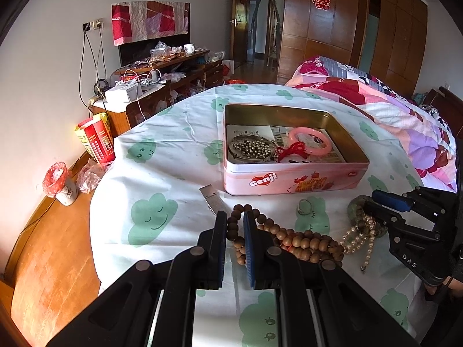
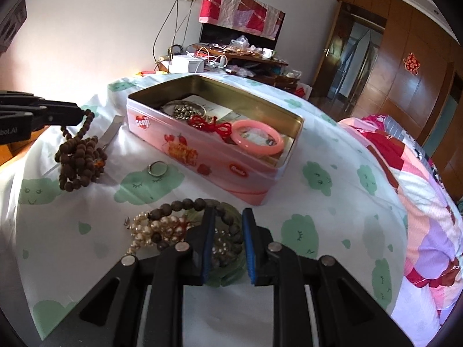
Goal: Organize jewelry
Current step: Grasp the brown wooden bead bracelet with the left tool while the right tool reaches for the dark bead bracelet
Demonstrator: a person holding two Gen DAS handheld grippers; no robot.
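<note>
Pink Genji tin [image 1: 289, 177], lid off, sits mid-bed on the cloud-print sheet [image 1: 162, 156] w/ a pink bangle [image 1: 311, 141], red knotted cord [image 1: 290, 150], a cluster of small metal bells [image 1: 251, 146] & printed papers inside. Left gripper [image 1: 235, 225] has its fingers narrowly parted around a strand of the wooden bead mala [image 1: 301, 243] just in front of the tin, can't tell if it's pinched. Right gripper [image 2: 228, 231] is spread open over the pearl strand [image 2: 156, 227], dark bead bracelet [image 2: 185, 204] & green bangle [image 2: 228, 277]; a silver ring [image 2: 157, 168] lies loose btw the piles
</note>
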